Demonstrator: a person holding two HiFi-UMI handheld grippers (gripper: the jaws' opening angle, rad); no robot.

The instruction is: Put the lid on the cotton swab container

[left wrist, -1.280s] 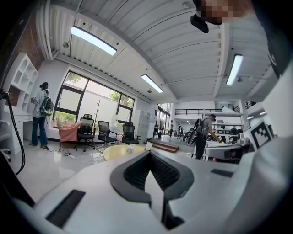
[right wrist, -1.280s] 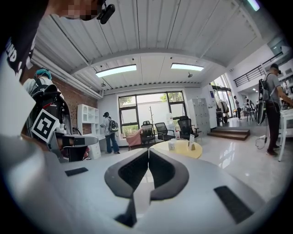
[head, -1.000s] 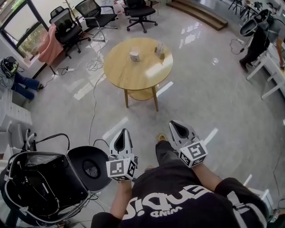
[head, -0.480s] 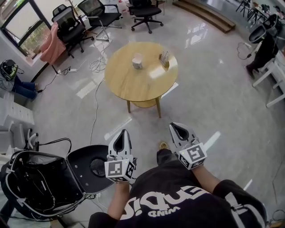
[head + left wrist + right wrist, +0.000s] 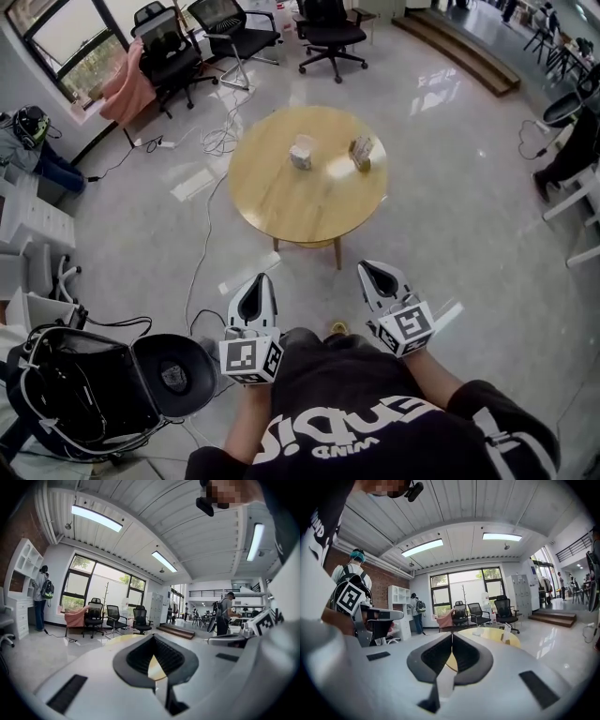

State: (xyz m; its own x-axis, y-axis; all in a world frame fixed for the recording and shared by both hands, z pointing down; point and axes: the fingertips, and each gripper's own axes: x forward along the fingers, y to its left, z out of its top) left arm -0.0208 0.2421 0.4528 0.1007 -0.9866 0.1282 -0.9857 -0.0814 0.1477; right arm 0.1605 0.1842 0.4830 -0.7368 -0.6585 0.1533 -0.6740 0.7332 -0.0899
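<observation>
A round wooden table [image 5: 281,197] stands on the grey floor ahead of me. Two small items rest on it: a pale boxy one [image 5: 301,152] and a beige one [image 5: 362,152] to its right. They are too small to tell which is the container and which the lid. My left gripper [image 5: 262,278] and right gripper [image 5: 368,266] are held out level in front of my body, well short of the table. Both are shut with nothing between the jaws. In the right gripper view the table [image 5: 492,634] shows beyond the shut jaws, with both items on it.
Office chairs [image 5: 234,33] stand behind the table, one draped with a pink cloth [image 5: 129,86]. An open black case [image 5: 84,394] lies on the floor at my left, with cables [image 5: 202,234] running past it. Steps [image 5: 459,52] rise at the back right. People stand in the distance.
The table has come nearer and sits lower in the head view; the black case has slid back at the left. Both grippers keep their pose and stay shut.
</observation>
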